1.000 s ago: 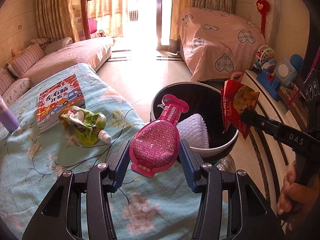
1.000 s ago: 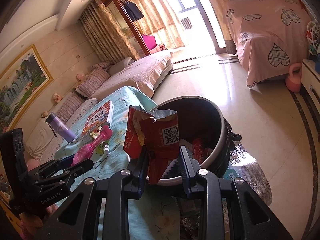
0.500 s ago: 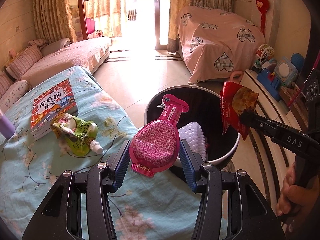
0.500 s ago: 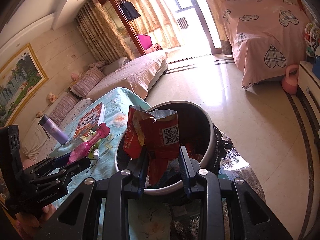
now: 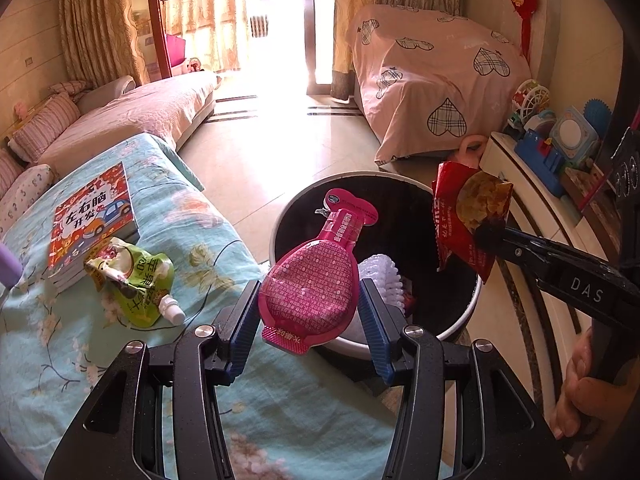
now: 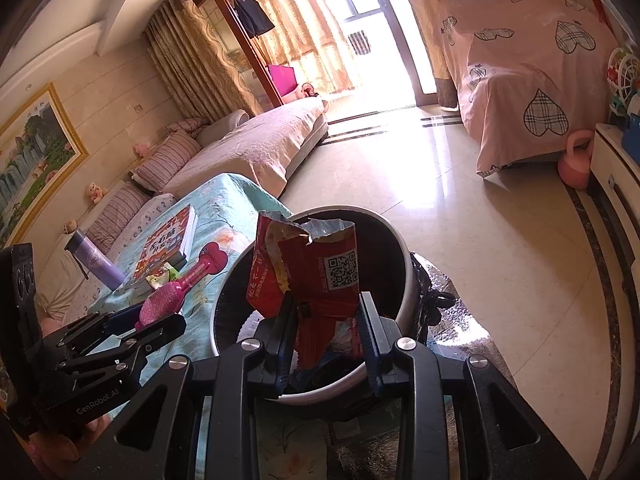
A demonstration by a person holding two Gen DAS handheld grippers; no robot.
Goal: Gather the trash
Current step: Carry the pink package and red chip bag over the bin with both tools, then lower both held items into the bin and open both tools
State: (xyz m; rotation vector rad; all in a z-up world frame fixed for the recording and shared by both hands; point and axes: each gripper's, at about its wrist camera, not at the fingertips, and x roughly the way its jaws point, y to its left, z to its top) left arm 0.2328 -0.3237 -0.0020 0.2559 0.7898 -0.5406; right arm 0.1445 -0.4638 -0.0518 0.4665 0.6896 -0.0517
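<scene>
Purple bottle [image 5: 9, 268]: cut off by the left edge of the left wrist view; only a sliver shows.
Trash bin [image 5: 280, 224] contents: mostly hidden behind the pink pouch [image 5: 310, 294]; a white ribbed thing [image 5: 380, 276] peeks out, what it is cannot be told.
Trash bin [image 6: 404, 264] floor: in the right wrist view, hidden behind the red snack bag [image 6: 312, 280] and the gripper.
Right hand [image 5: 588, 392]: cut off at the frame edge, only fingers show.
Green pouch [image 6: 162, 278]: mostly hidden and too small to read from the right wrist.
Toys [image 5: 560, 140]: crowded together, details unclear.
</scene>
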